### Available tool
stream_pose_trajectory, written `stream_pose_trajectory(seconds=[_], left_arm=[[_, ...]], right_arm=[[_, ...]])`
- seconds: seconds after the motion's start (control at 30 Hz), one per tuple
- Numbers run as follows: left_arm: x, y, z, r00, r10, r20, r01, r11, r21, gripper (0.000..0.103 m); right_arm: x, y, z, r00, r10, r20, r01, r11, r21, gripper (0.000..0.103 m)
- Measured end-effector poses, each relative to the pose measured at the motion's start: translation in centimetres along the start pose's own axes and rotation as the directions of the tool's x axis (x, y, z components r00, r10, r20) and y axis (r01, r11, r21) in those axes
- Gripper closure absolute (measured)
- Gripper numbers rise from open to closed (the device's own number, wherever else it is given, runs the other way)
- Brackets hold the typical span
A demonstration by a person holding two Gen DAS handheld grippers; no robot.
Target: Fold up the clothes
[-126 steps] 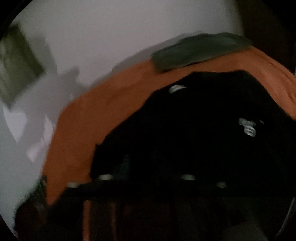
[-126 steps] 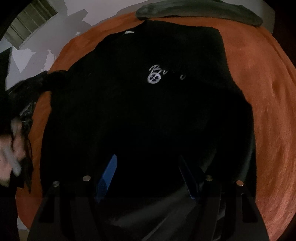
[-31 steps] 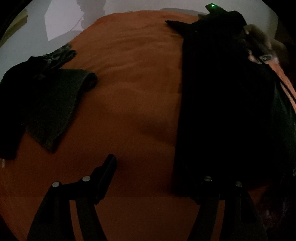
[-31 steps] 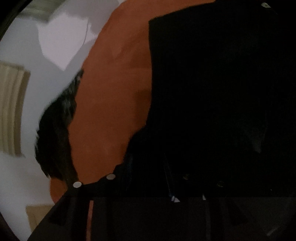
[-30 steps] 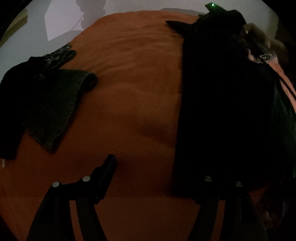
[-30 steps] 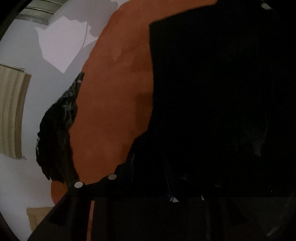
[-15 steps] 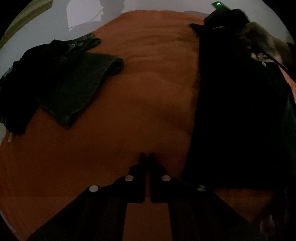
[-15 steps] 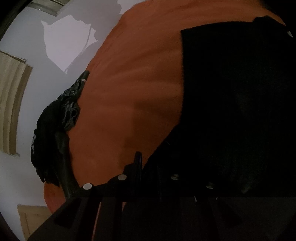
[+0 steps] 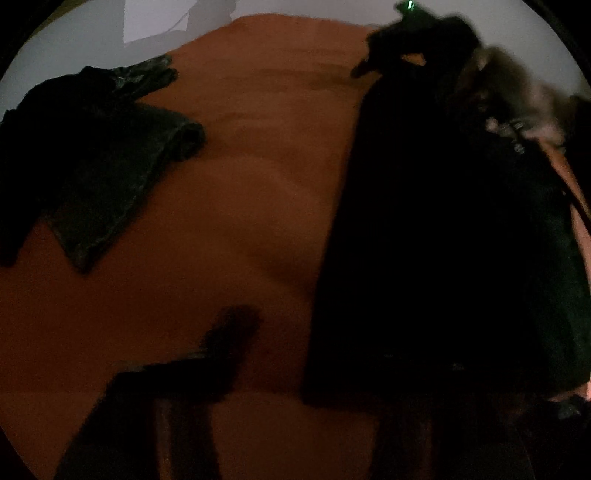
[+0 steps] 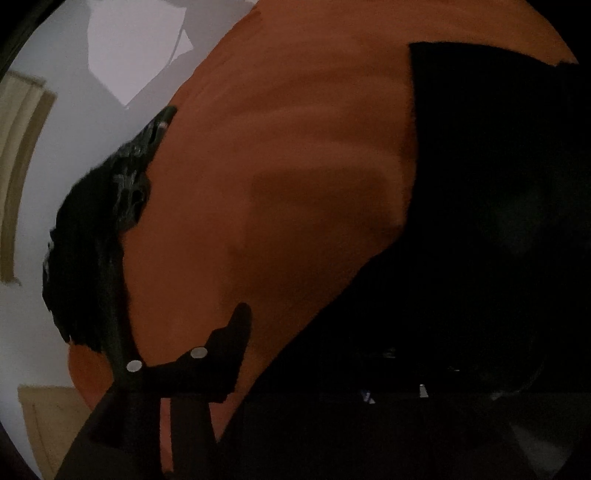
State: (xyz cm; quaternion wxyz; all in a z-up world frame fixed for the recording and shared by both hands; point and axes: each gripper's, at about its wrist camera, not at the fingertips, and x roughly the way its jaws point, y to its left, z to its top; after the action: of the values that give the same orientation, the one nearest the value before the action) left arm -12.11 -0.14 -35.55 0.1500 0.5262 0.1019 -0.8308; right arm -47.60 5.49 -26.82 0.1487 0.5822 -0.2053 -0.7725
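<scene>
1. Two hand-held grippers work over an orange blanket in dim light; we see each from its own wrist camera.
2. We find the task's thing, a black garment, lying on the blanket as a long dark strip on the right of the left wrist view; its straight edge runs from far to near.
3. The left gripper points down at the strip's near corner. Its jaws have just been opening and stand apart: one finger, blurred, hangs over bare blanket, clear of the cloth. The other finger is lost in the dark cloth, and the garment's edge lies between the two.
4. The right gripper has also just been opening its jaws. One finger shows over bare blanket just beside the garment's slanting edge, not pressing on it; we cannot make out the other finger against the black cloth.
5. At the strip's far end, the left wrist view shows the right hand, blurred, and a small green light above it.
6. Well apart, on the blanket's left side, lies a folded dark green garment, touching a crumpled black garment at the blanket's edge.
</scene>
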Motion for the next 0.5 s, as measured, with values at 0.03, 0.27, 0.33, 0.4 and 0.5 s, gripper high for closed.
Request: stream_pose_trajectory(seconds=[0.03, 0.27, 0.33, 0.4, 0.5], left_arm=[[-0.1, -0.1, -0.1, 1.0, 0.009, 0.001, -0.009, 1.0, -0.008, 0.093], [-0.5, -0.5, -1.5, 0.997, 0.075, -0.002, -0.075, 0.996, -0.041, 0.102], [-0.6, -0.8, -1.6, 0.997, 0.076, 0.002, -0.076, 0.997, -0.026, 0.102], [-0.7, -1.0, -1.6, 0.997, 0.073, 0.002, -0.073, 0.997, -0.016, 0.101], [-0.6, -1.0, -1.4, 0.998, 0.055, -0.009, -0.056, 0.998, -0.028, 0.096]], right_arm=[[-0.2, 0.2, -0.2, 1.0, 0.003, -0.008, -0.003, 1.0, -0.005, 0.054], [-2.0, 1.2, -2.0, 1.0, 0.007, -0.006, -0.007, 0.999, -0.036, 0.054], [-2.7, 0.7, -2.4, 1.0, 0.01, 0.017, -0.009, 1.0, -0.021, 0.054], [-3.6, 0.0, -2.8, 0.999, 0.017, 0.037, -0.017, 1.0, 0.004, 0.054], [-4.8, -1.0, -3.6, 0.998, 0.015, 0.067, -0.017, 0.999, 0.03, 0.054]])
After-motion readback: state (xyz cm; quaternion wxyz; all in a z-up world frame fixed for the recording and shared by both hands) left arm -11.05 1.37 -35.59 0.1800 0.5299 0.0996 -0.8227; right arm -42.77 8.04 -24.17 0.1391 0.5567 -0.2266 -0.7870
